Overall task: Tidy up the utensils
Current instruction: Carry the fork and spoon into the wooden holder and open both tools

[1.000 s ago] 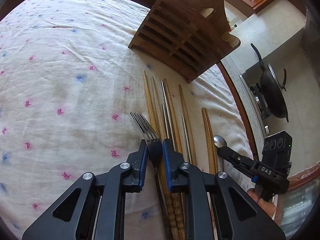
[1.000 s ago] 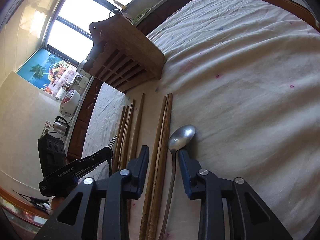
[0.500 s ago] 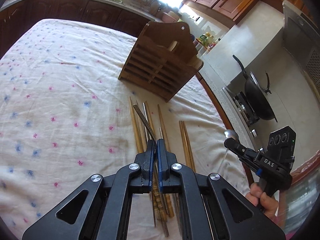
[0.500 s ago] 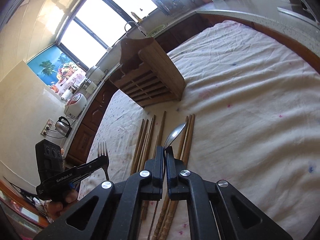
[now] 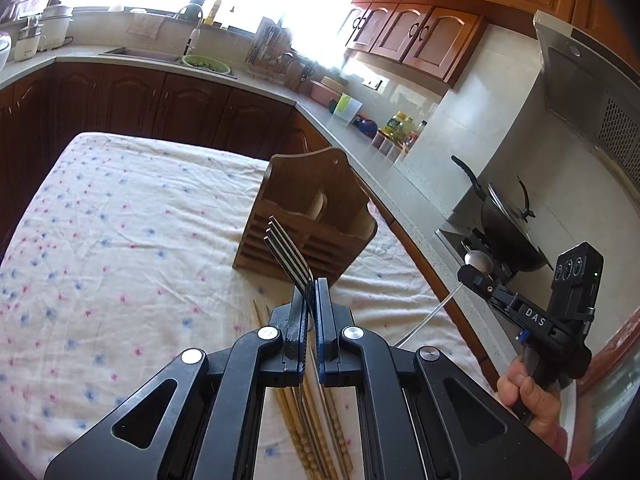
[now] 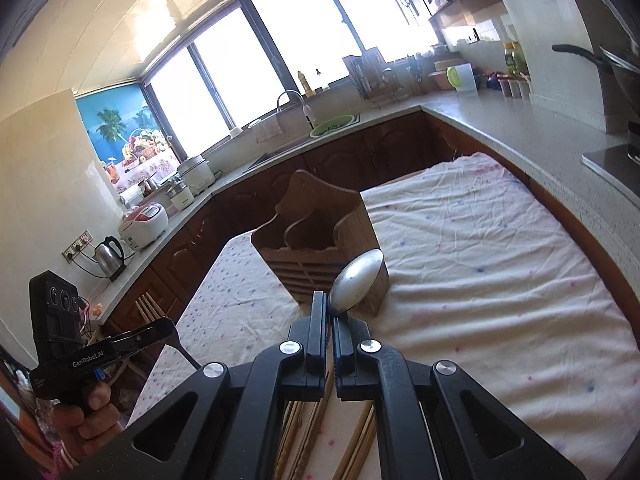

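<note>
Above the flower-printed white tablecloth (image 5: 120, 248), the left gripper (image 5: 311, 300) is clamped on the neck of a metal fork (image 5: 288, 254), tines angled up toward the slatted brown wooden utensil holder (image 5: 308, 220). The right gripper (image 6: 329, 312) pinches a steel spoon (image 6: 356, 280) just below its bowl, handle hanging down. Both grips sit near the head, probably so each handle can drop first into a compartment. Wooden chopsticks (image 5: 304, 440) lie on the cloth below, not yet sorted.
</note>
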A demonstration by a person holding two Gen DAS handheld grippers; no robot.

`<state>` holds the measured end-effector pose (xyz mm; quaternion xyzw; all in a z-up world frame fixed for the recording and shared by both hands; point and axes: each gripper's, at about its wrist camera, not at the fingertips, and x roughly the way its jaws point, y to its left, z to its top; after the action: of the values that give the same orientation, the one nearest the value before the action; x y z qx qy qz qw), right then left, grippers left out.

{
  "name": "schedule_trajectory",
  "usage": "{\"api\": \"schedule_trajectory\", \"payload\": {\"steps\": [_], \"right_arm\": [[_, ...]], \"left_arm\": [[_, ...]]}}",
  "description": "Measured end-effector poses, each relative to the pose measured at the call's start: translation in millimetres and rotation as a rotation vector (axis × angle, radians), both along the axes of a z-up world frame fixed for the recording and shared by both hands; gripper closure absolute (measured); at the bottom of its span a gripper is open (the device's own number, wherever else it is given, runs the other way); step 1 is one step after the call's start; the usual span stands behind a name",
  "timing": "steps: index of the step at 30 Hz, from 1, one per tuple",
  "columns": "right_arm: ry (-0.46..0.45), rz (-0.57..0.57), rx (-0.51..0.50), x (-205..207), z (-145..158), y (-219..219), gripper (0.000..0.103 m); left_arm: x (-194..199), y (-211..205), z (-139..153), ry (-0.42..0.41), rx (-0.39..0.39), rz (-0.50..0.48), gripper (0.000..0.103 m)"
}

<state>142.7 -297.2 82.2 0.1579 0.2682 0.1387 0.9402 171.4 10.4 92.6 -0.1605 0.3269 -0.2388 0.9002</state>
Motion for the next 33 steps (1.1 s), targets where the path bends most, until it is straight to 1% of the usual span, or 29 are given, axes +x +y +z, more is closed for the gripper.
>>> {"api": "schedule_trajectory", "payload": {"steps": [6,12,16,19,21,23,27,32,33], "right_arm": [[-0.106,-0.034,-0.057,23,34,3,0.101],[-0.213,-0.067,-0.09,49,67,7,0.101],[-0.268,-0.084,-0.141,72,77,14,0.101],[-0.283,-0.094,-0.193,91,72,24,0.101],[-0.268,-0.091,-0.22,103,62,30,0.101],[-0.243,-0.08,-0.233,114,49,34,0.101],[-0.198,-0.056,-0.249,126,23,38,0.101],[-0.147,-0.021,-0.262,134,-1,41,0.101],[-0.136,-0.017,-0.264,136,-5,41,0.101]], "left_arm": [[37,-2,30,-0.07,0.005,0.034,0.101],[76,-14,60,-0.171,0.022,0.076,0.101],[107,-28,68,-0.227,0.039,0.1,0.101],[125,-41,60,-0.253,0.073,0.112,0.101],[136,-49,47,-0.246,0.096,0.109,0.101],[148,-55,30,-0.215,0.105,0.098,0.101],[157,-61,-2,-0.154,0.107,0.068,0.101],[159,-69,-28,-0.098,0.134,0.045,0.1],[157,-70,-30,-0.107,0.135,0.05,0.1]]}}
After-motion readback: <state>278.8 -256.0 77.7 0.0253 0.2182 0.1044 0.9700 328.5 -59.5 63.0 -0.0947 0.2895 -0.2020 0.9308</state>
